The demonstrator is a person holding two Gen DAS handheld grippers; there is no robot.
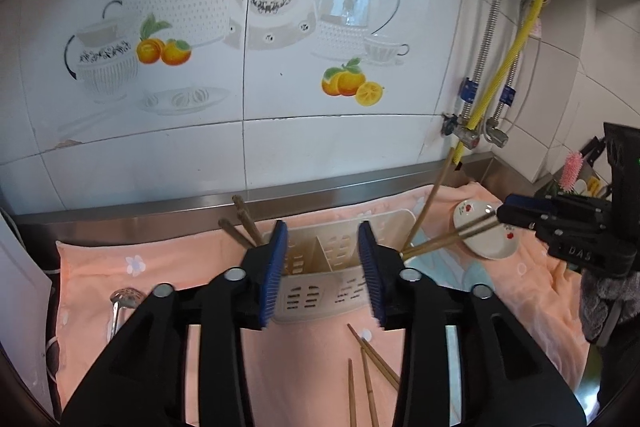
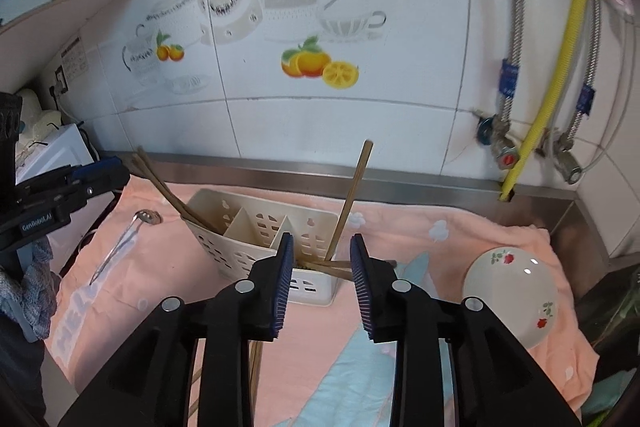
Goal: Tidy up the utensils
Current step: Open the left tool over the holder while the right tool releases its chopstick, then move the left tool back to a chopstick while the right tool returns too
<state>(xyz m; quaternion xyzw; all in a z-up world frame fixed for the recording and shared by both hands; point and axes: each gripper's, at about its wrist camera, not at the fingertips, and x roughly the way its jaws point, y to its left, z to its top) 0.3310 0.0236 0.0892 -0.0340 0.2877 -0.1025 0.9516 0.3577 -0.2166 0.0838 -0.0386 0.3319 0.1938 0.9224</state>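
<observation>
Chopsticks [image 2: 176,203] already stand in the caddy [image 2: 256,227] — several more [image 1: 366,371] lie loose on the near towel [image 2: 460,239]; left gripper [image 1: 323,271] and right gripper [image 2: 320,281] both gape, empty.

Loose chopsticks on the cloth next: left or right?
Left, probably. Left gripper is open, with the loose chopsticks just below it; right gripper is open around the leaning chopsticks in the caddy.
</observation>
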